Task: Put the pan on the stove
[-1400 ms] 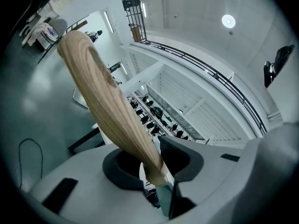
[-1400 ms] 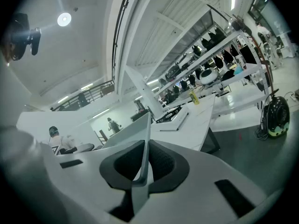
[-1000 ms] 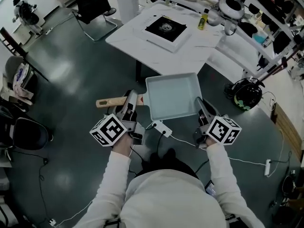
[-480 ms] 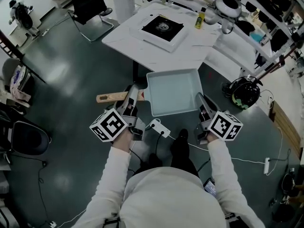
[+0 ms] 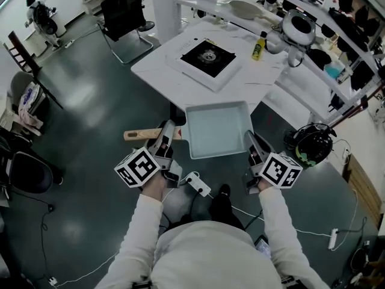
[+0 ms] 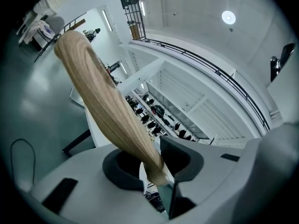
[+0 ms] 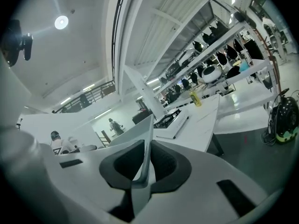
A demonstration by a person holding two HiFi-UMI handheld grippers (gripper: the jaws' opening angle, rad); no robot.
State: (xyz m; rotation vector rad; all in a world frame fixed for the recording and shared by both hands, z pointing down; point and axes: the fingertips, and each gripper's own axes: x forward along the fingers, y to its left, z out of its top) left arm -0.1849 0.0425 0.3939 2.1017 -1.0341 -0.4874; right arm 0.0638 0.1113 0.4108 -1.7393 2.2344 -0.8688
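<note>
Head view: the left gripper (image 5: pixel 166 130) has its fingers clenched on the wooden handle (image 5: pixel 139 134), and the right gripper's (image 5: pixel 249 139) fingers grasp the right rim of the pan (image 5: pixel 218 129). Bare inside, the pan hangs level over the floor (image 5: pixel 90 101), with its handle pointing left and its long axis side to side. It is just short of the counter (image 5: pixel 159 71) carrying the stove (image 5: pixel 207 57).

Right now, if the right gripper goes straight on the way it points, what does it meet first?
Probably the white square table, near the black-topped stove. The right gripper, its jaws shut on the rim of the pale square pan, points that way. Depth is unclear.
</note>
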